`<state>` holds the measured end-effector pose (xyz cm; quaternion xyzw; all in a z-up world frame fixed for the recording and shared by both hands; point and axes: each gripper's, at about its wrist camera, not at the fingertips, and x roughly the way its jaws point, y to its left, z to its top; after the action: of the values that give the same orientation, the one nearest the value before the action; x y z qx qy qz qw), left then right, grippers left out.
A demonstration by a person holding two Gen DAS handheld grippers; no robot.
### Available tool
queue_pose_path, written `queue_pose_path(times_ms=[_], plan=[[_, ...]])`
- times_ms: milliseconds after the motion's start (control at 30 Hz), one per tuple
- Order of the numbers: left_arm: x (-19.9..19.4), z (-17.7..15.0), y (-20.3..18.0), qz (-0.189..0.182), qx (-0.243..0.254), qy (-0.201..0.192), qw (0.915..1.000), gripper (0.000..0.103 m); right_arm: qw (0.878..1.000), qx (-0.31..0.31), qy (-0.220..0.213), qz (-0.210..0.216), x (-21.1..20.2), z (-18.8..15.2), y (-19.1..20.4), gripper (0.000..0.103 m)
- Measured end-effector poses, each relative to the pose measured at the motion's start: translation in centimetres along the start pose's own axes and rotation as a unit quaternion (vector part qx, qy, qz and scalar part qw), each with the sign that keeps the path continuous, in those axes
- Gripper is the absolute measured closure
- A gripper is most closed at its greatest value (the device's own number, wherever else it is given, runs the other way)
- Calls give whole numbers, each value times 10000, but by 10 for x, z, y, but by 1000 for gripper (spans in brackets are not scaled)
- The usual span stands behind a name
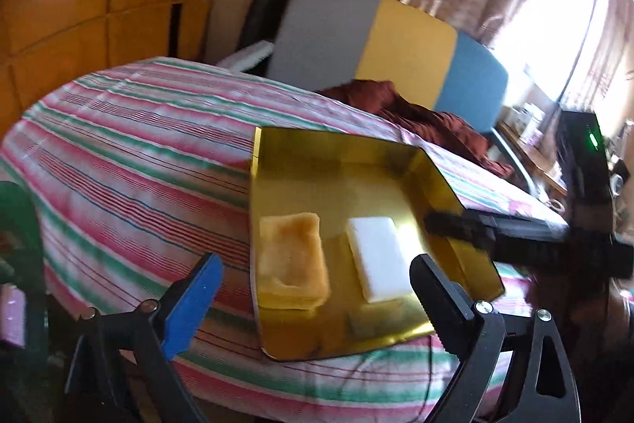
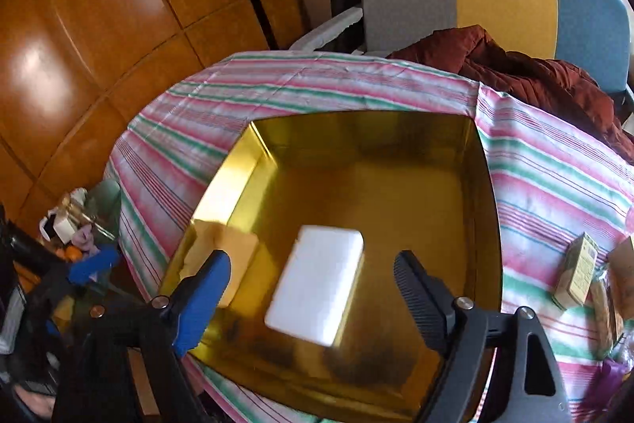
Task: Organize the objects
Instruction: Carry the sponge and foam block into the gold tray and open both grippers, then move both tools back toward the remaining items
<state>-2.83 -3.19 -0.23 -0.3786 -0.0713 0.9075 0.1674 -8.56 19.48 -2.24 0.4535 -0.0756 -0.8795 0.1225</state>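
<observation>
Gold tray (image 1: 317, 161), shiny, shallow walls, sits flat center frame in both views. White block (image 1: 378, 258) lies flat on tray floor, lower middle. Yellow folded cloth (image 1: 293, 262) flat just left of it, not touching.

Window glare (image 1: 554, 6), motion blur, fisheye warp

text: none legible | small green carton (image 2: 577, 270): print too blurred to read | elsewhere: no labels
</observation>
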Motion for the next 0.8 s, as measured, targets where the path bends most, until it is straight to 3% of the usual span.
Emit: queue_pose_path(times_ms=[267,800], plan=[[-4,6,-3,573,21,-231,9981,2,9978,-209,-304,-544,-16,-24,8,12],[1,-2,-25,641,252,7,9976,2,9934,-297,-644,-905,-38,-45,5,12]])
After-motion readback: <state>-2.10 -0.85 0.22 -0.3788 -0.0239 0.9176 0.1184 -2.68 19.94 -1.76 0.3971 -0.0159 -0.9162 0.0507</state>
